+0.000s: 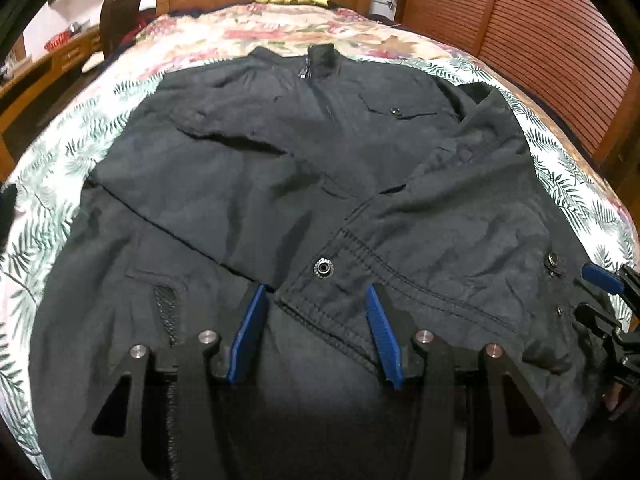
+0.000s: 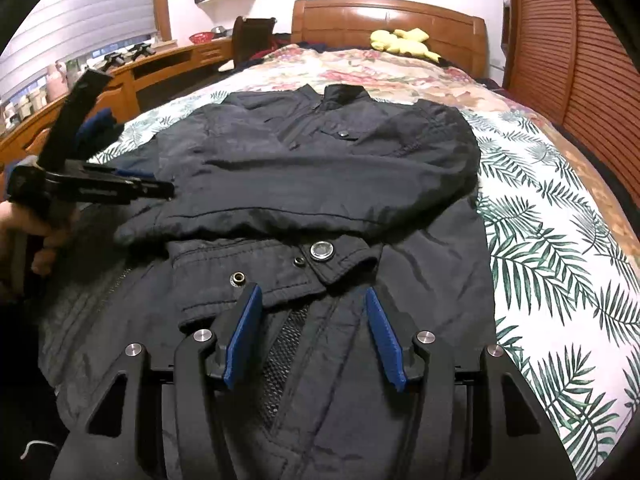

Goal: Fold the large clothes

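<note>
Lying across the bed (image 2: pixel 560 240), collar toward the headboard, a black jacket (image 1: pixel 280 168) had both sleeves crossed over its front. Both claws, left claw (image 1: pixel 316 300) and right claw (image 2: pixel 314 304), hovered open near the foot edge (gripping nothing). Lifting the hem carelessly could spill those slippery sleeves.

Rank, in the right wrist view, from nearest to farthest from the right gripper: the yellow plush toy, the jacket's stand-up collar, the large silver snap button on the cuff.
From the right gripper:
1. Large silver snap button on the black jacket's sleeve cuff, just ahead of the fingertips.
2. Stand-up collar, at the jacket's far end, centre.
3. Yellow plush toy, by the wooden headboard, farthest.
</note>
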